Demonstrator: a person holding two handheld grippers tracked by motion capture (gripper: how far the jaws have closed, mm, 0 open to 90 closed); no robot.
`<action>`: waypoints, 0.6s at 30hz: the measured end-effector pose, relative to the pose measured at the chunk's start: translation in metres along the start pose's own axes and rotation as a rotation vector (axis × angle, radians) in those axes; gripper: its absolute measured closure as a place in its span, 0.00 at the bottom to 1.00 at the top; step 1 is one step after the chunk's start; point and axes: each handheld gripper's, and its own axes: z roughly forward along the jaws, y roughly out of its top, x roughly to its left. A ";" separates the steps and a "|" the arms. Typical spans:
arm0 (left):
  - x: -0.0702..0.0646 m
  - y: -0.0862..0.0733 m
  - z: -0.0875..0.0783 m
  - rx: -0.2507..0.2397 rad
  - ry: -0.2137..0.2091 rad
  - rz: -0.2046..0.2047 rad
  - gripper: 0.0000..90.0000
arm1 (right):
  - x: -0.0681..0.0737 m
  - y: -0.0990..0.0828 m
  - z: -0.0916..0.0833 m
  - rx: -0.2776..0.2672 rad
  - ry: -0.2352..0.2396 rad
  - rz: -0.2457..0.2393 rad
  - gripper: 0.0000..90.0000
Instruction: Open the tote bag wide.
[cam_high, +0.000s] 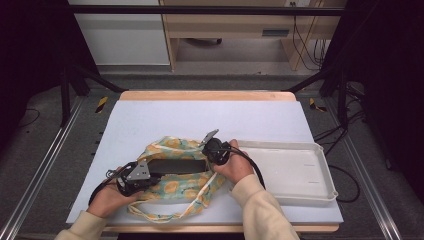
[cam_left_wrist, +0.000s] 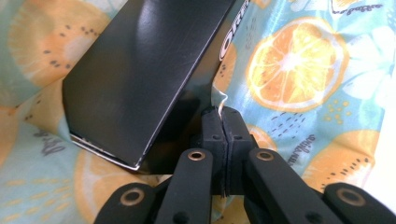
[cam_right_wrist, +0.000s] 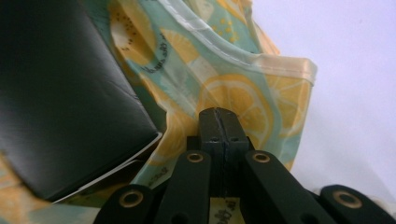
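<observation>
Worktop (cam_high: 150, 120) under you, white tray (cam_high: 300, 170) at right. Your fruit-print bag (cam_high: 175, 187) lies at near edge, just left of tray, black box (cam_high: 177, 165) inside its mouth. Your left claw (cam_left_wrist: 223, 119) clenched on bag's rim. Your right claw (cam_right_wrist: 218, 122) clenched on opposite rim fabric.

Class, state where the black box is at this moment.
In the high view the black box lies at the table's front centre, in the mouth of the fruit-print bag, between the left gripper and right gripper, left of the white tray.
</observation>
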 end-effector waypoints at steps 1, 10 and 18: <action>0.000 0.000 0.000 0.000 0.005 -0.001 0.99 | -0.001 0.000 0.002 0.008 0.002 0.002 1.00; 0.001 -0.003 -0.002 0.020 0.000 0.008 1.00 | -0.005 -0.003 0.012 0.060 0.002 0.042 1.00; 0.002 -0.005 -0.003 0.025 0.005 0.001 1.00 | -0.007 -0.006 0.015 0.065 0.009 0.048 1.00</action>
